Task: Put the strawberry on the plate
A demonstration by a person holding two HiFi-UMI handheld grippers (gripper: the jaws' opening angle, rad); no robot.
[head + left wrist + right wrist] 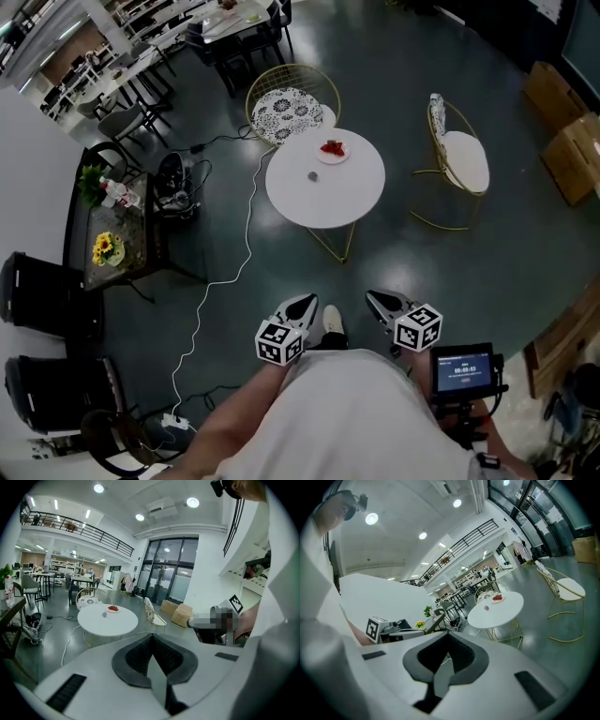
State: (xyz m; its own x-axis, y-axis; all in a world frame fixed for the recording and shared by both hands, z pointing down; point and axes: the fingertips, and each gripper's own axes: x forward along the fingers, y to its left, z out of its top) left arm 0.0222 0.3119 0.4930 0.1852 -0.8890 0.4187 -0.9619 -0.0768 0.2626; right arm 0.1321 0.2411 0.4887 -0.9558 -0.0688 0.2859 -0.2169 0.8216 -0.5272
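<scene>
Strawberry (333,147): red speck on plate (322,156), well ahead of both grippers; too small to confirm.
Table (328,202): far fwd; small grey obj (313,175) nearer than plate.
Left gripper (307,302): clenched, empty; low by body, prob. approach, nothing in reach.
Right gripper (372,297): likewise clenched, empty.
Hidden: hands, under torso.

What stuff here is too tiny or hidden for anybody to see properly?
Head view: grey thing on the round table, too small to identify.
Every view: strawberry on the plate, too small to tell one from several.
Head view: writing on the screen, too small to read.
</scene>
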